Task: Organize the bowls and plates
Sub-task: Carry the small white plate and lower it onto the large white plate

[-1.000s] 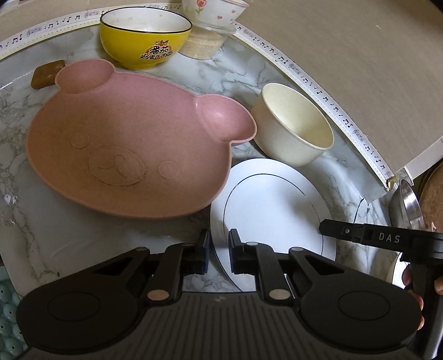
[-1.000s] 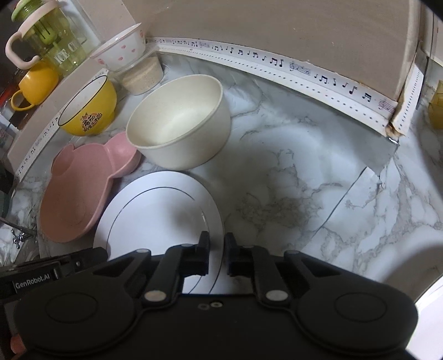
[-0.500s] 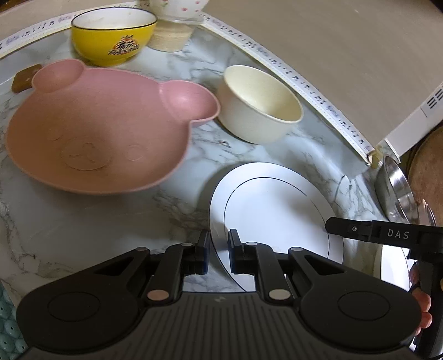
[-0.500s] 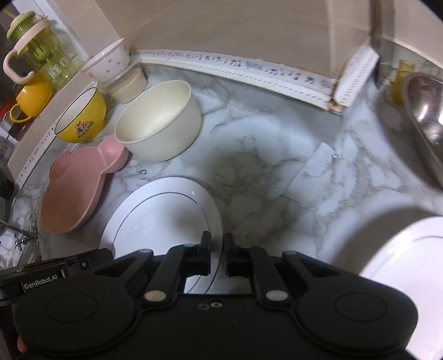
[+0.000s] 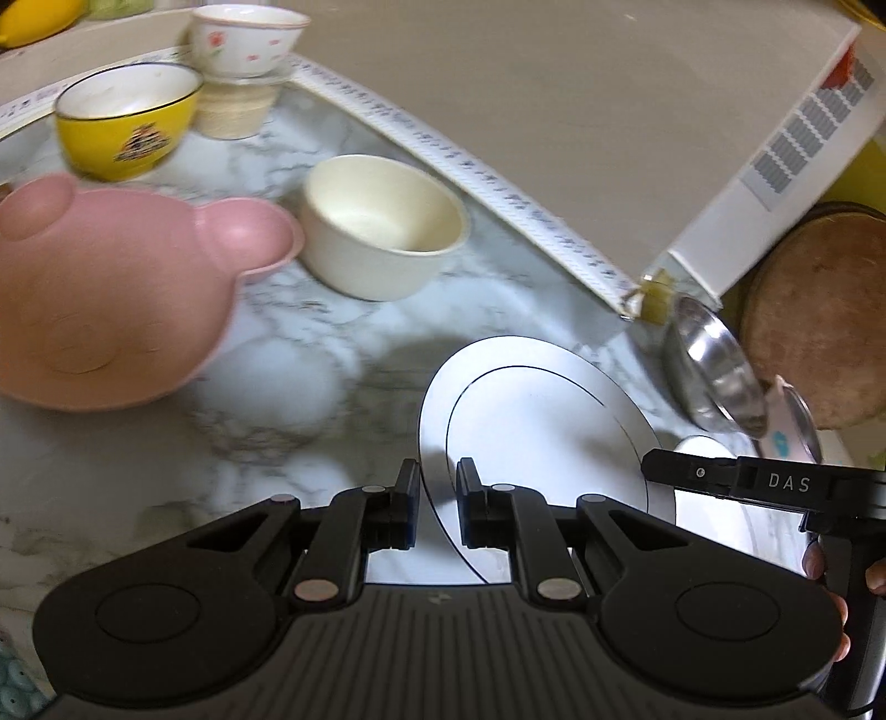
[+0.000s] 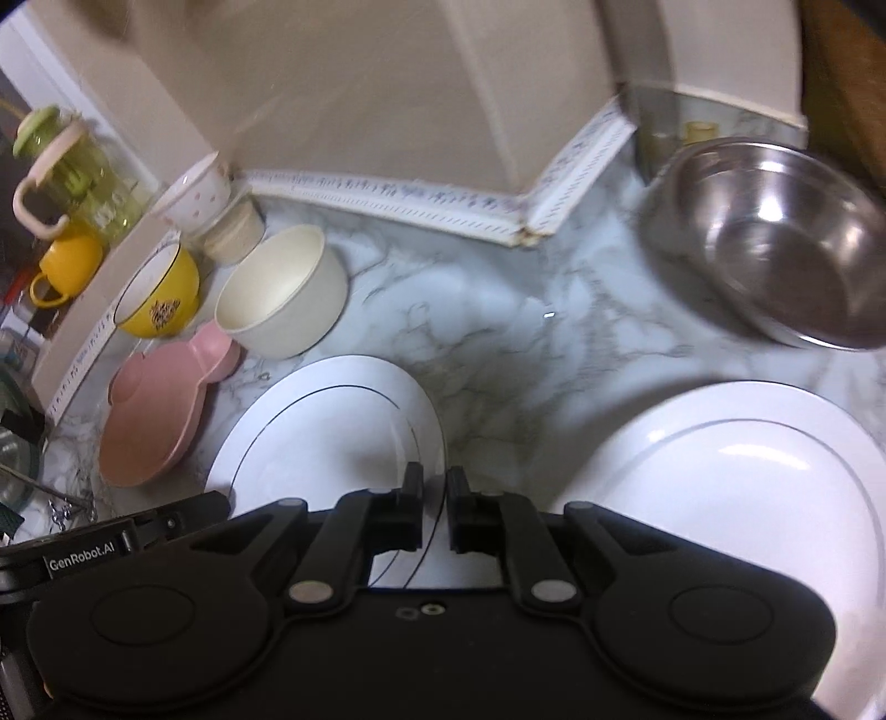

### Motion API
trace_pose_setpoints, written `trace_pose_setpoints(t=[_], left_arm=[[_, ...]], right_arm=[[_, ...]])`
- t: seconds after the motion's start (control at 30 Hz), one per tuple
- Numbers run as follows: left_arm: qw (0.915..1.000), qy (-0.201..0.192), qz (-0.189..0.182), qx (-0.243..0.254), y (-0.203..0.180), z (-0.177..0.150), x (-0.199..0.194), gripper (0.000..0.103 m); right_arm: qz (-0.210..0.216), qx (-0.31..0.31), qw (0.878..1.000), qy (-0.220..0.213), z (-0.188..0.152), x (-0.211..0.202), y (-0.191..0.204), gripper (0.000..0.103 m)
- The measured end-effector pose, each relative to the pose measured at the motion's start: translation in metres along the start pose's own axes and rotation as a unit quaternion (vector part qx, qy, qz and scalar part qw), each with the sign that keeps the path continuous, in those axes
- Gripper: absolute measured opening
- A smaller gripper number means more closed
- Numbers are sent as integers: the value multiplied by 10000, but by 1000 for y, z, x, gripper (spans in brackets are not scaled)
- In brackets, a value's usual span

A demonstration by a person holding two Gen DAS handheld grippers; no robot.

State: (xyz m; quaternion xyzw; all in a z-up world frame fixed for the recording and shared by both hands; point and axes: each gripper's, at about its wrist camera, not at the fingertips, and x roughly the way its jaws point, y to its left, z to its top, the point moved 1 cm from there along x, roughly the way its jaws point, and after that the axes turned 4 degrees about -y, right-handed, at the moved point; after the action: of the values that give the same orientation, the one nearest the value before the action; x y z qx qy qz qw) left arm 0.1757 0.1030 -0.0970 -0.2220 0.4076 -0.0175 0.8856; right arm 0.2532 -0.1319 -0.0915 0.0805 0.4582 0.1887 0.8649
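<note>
A white plate with a thin dark ring point(image 5: 542, 421) point(image 6: 332, 437) is held above the marble counter by both grippers. My left gripper point(image 5: 437, 501) is shut on its near rim. My right gripper point(image 6: 434, 507) is shut on its opposite rim and shows in the left wrist view point(image 5: 736, 479). A second, larger white plate point(image 6: 742, 487) lies on the counter to the right. A pink bear-shaped plate point(image 5: 105, 310) point(image 6: 160, 410), a cream bowl point(image 5: 382, 255) point(image 6: 282, 299) and a yellow bowl point(image 5: 127, 119) point(image 6: 158, 302) stand to the left.
A steel bowl point(image 6: 775, 238) point(image 5: 714, 371) sits at the far right by a round wooden board point(image 5: 819, 310). A floral bowl point(image 5: 246, 39) rests on a small cup against the wall. A green pitcher point(image 6: 66, 171) and yellow mug point(image 6: 66, 266) stand on a ledge.
Both grippers have carried the ringed white plate to the right, away from the pink plate and cream bowl. The steel bowl and larger white plate have come into view.
</note>
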Motion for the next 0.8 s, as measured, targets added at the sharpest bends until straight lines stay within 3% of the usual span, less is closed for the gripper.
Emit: trace_pose_setpoints(t=[0.47, 0.8], left_arm=[[9962, 116, -482, 714, -82, -17, 9, 13], [9890, 348, -670, 1273, -138, -42, 31, 13]], right_arm=[[-313, 547, 9969, -473, -17, -68, -66, 9], [-599, 962, 9919, -573, -40, -98, -119, 9]])
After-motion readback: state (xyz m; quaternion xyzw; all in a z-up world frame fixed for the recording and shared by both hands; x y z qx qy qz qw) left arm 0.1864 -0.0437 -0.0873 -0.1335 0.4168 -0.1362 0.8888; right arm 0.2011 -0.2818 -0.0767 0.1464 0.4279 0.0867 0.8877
